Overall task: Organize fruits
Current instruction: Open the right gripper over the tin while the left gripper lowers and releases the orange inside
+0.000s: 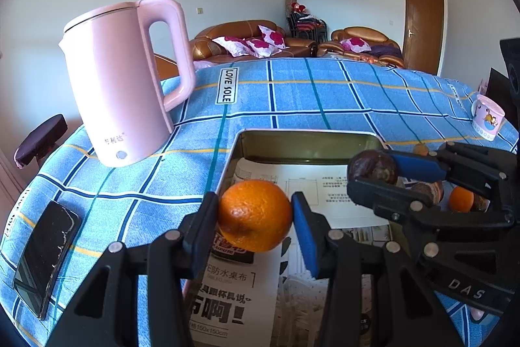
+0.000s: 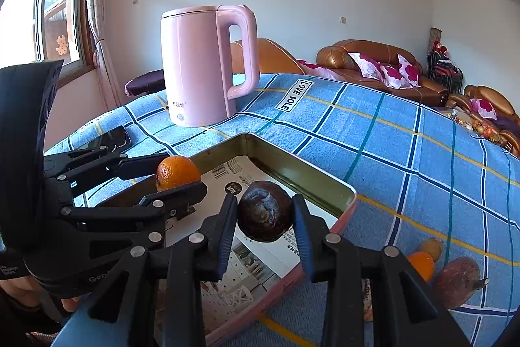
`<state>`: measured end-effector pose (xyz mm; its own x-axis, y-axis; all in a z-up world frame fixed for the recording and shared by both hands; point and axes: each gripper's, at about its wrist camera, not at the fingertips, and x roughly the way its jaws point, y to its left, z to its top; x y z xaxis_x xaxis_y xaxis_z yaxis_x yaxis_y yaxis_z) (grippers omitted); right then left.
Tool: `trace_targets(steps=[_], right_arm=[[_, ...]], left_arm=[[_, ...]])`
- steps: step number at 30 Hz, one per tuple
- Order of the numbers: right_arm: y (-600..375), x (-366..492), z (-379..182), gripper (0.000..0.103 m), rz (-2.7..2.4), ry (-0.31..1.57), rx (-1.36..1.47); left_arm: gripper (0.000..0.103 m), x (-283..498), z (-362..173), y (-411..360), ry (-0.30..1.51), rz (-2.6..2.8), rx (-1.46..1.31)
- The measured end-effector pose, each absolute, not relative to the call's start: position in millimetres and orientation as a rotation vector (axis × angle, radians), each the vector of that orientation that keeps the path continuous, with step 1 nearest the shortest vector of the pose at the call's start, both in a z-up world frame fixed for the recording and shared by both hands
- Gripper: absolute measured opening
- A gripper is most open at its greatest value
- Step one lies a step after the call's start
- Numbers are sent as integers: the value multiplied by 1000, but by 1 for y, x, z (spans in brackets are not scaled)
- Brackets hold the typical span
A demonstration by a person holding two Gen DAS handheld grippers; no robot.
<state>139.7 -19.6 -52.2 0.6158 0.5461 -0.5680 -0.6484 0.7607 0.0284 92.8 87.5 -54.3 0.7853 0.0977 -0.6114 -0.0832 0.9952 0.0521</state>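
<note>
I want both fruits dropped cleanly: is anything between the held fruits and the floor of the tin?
Nothing visible. The orange and the dark brown fruit hang over the open tin; below them lies only flat printed paper lining its bottom.

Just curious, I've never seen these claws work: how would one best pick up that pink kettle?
By its handle, I'd guess. The pink kettle stands upright, the loop sticks out to the right with an open gap, so one finger could slip through from that side; the smooth body looks too wide.

Orange [image 1: 255, 215] and dark fruit [image 2: 265, 215] — both above tin tray [image 2: 325, 184].
</note>
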Motion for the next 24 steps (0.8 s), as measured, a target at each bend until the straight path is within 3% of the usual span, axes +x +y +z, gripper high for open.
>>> trace_targets(steps=[12, 16, 18, 21, 24], right_arm=[[-18, 143, -59, 37, 690, 620, -186], [-21, 142, -58, 44, 673, 616, -173], [-24, 141, -55, 46, 670, 611, -161], [-32, 133, -50, 50, 659, 595, -150], [-46, 116, -45, 60, 653, 568, -160]], left_arm=[[49, 96, -59, 87, 678, 97, 16], [54, 90, -55, 87, 654, 99, 14], [72, 87, -51, 88, 638, 135, 19], [89, 76, -46, 91, 600, 131, -4], [93, 61, -41, 85, 550, 117, -19]])
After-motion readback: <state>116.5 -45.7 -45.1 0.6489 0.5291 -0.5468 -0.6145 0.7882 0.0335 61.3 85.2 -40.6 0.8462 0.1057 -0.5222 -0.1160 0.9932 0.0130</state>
